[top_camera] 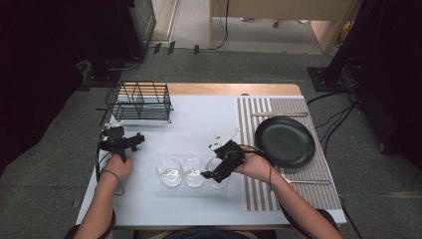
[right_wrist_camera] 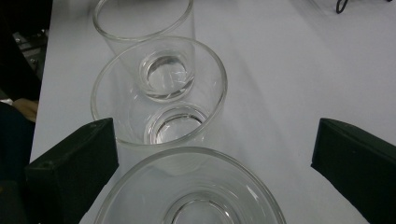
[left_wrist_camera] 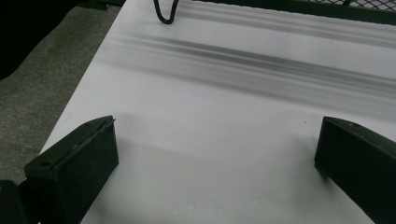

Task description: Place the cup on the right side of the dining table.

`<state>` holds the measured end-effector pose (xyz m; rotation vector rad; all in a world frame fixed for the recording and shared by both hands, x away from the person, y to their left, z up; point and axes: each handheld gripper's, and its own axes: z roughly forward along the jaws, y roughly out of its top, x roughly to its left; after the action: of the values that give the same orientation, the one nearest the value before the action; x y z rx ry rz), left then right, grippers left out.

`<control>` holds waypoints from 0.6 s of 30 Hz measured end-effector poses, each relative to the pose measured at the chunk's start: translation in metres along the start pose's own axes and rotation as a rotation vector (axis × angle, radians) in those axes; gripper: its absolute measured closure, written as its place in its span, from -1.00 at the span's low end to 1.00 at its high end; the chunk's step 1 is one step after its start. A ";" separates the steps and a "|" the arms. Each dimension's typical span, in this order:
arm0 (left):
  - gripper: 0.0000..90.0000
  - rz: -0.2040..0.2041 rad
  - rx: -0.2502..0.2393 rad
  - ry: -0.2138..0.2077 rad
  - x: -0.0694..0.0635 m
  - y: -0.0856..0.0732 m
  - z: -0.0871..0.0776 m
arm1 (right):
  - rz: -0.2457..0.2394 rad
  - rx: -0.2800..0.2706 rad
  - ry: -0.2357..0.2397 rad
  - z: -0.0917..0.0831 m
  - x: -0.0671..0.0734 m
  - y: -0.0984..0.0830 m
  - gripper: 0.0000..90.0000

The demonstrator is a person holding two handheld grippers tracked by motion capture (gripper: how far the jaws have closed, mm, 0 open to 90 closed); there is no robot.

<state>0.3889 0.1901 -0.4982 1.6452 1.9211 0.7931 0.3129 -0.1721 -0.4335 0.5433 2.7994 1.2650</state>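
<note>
The right gripper (top_camera: 213, 174) is right over the nearest glass (right_wrist_camera: 194, 191), jaws wide apart, one on each side of its rim. Two more glasses stand in a row behind it on the worktop (top_camera: 199, 119). The left gripper (top_camera: 130, 142) is farther off, jaws apart too.

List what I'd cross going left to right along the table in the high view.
left claw → first glass → second glass → right claw, over the third glass → striped mat → black plate.
</note>
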 end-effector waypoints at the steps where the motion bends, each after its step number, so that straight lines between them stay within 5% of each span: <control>1: -1.00 0.000 0.000 0.000 0.000 0.000 0.000 | 0.000 0.000 0.000 0.000 0.000 0.000 -0.99; 18: -1.00 0.000 0.001 0.000 0.000 0.000 0.000 | -0.040 0.059 0.037 0.006 0.001 -0.007 -0.99</control>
<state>0.3889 0.1901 -0.4982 1.6458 1.9214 0.7927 0.3113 -0.1716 -0.4427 0.4687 2.8705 1.2011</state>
